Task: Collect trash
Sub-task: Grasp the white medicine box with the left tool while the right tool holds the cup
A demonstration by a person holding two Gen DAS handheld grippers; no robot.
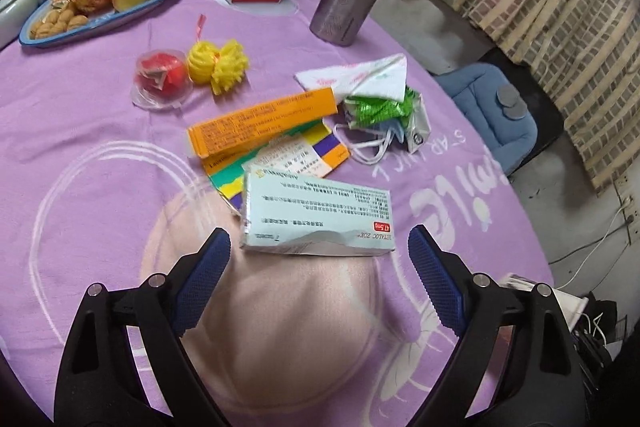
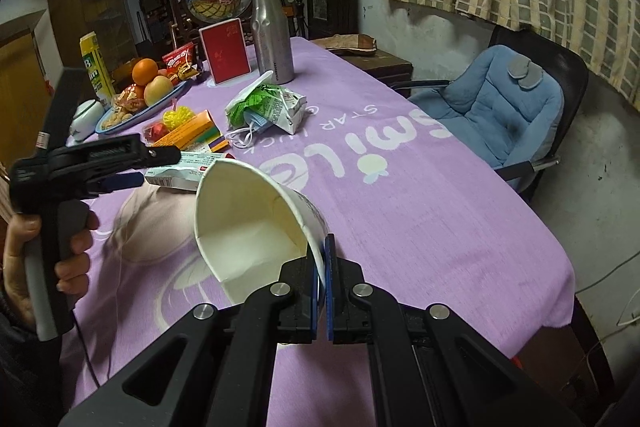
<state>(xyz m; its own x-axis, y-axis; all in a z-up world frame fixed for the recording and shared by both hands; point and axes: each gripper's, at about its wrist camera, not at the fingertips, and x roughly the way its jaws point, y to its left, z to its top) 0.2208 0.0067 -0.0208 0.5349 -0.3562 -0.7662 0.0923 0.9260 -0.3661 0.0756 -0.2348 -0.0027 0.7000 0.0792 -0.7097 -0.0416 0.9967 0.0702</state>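
Left wrist view: left gripper (image 1: 320, 247) spread wide, nothing held, jaws either side of pale medicine box (image 1: 318, 217) lying on desk (image 1: 80, 131); box probably light, thin card, crushable; best taken across its short width, approx. mid-length.

Right wrist view: right gripper (image 2: 323, 267) closed on wall of paper cup (image 2: 256, 223), tipped toward box; cup light, soft, rim already squashed; gentle hold advised.

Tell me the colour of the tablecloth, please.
The tablecloth is purple with white print; the right wrist view shows it best.
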